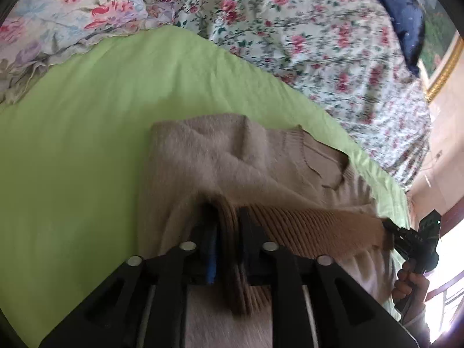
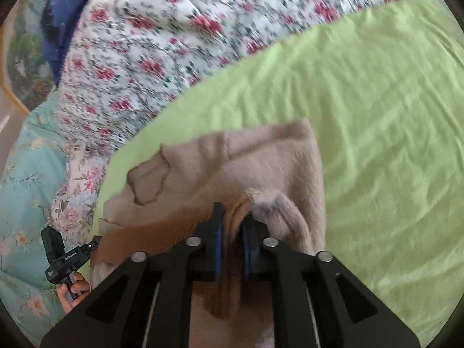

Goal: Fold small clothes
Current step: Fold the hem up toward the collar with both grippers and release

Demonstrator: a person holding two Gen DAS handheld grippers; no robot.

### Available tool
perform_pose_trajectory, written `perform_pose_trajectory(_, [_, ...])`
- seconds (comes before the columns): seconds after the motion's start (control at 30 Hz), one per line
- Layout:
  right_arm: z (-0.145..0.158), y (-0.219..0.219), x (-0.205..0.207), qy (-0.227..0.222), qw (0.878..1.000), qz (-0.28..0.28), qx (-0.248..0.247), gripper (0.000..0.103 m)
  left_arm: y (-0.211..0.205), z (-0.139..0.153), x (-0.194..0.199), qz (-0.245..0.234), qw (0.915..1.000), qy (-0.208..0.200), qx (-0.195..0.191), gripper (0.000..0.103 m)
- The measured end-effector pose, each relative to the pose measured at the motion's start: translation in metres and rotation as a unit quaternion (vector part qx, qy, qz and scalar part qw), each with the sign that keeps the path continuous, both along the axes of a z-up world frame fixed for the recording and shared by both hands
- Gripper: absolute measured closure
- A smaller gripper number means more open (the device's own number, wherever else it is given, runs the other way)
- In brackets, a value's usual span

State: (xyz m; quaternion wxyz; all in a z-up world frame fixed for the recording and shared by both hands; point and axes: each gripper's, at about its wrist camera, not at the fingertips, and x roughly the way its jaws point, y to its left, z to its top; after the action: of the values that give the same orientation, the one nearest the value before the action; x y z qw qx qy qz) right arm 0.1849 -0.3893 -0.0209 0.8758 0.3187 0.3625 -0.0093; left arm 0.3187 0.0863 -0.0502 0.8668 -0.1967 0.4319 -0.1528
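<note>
A beige knit sweater [image 1: 220, 156] lies partly folded on a lime green sheet [image 1: 87, 133]. My left gripper [image 1: 227, 220] is shut on its darker ribbed hem [image 1: 304, 226] and holds that edge lifted. My right gripper [image 2: 233, 226] is shut on the same ribbed hem [image 2: 162, 235] at its other end. The sweater body [image 2: 261, 156] hangs down from both grips toward the sheet [image 2: 377, 116]. The right gripper also shows at the right edge of the left wrist view [image 1: 388, 227]. The left gripper shows at the lower left of the right wrist view [image 2: 97, 240].
A floral quilt [image 1: 319, 34] is bunched behind the green sheet. A floral pillow [image 1: 58, 14] lies at the far left. A dark blue pillow [image 1: 406, 14] sits at the back. A teal floral cover [image 2: 26, 203] lies beside the bed edge.
</note>
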Motion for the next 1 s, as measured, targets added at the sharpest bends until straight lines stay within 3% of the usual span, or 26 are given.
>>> perform_pose_trajectory(0.03, [0.006,0.001,-0.009,-0.008,1.0,-0.006,-0.005,0.079,-0.003,0.004,-0.012,-0.008,0.9999,-0.006,0.0,0.07])
perform_pose_trajectory(0.1, [0.021,0.009,-0.032,-0.032,0.999,-0.009,-0.029,0.077,-0.017,0.011,-0.039,-0.037,0.9991,-0.022,-0.004,0.062])
perform_pose_trajectory(0.17, [0.032,0.031,-0.05,-0.059,0.997,0.018,-0.048,0.076,-0.037,0.012,-0.06,-0.077,0.9964,-0.028,-0.024,0.046])
perform_pose_trajectory(0.27, [0.02,0.087,-0.043,-0.034,0.986,0.153,-0.06,0.076,-0.077,0.007,-0.076,-0.135,0.99,-0.026,-0.031,0.046])
perform_pose_trajectory(0.33, [0.01,0.114,-0.033,-0.012,0.974,0.209,-0.088,0.076,-0.1,0.005,-0.071,-0.154,0.9879,-0.022,0.003,0.046])
perform_pose_trajectory(0.4, [0.001,0.129,-0.018,0.018,0.964,0.228,-0.136,0.076,-0.105,0.006,-0.059,-0.157,0.9872,-0.018,0.017,0.046])
perform_pose_trajectory(0.47, [-0.005,0.121,-0.001,0.039,0.965,0.207,-0.153,0.076,-0.097,0.009,-0.037,-0.153,0.988,-0.017,0.014,0.045])
perform_pose_trajectory(0.63, [-0.002,0.056,0.038,0.059,0.978,0.077,-0.186,0.077,-0.055,0.017,0.027,-0.058,0.9949,-0.023,0.079,0.046])
perform_pose_trajectory(0.73, [0.012,0.018,0.037,0.038,0.987,0.002,-0.153,0.076,-0.023,0.025,0.048,-0.012,0.9987,-0.018,0.046,0.047])
perform_pose_trajectory(0.83, [0.026,0.012,0.013,0.007,0.992,-0.021,-0.125,0.076,-0.008,0.036,0.031,0.011,0.9989,-0.035,0.03,0.045])
perform_pose_trajectory(1.0, [0.026,0.042,-0.025,-0.005,0.995,0.008,-0.102,0.076,-0.003,0.039,-0.037,0.001,0.9994,-0.034,-0.009,0.045])
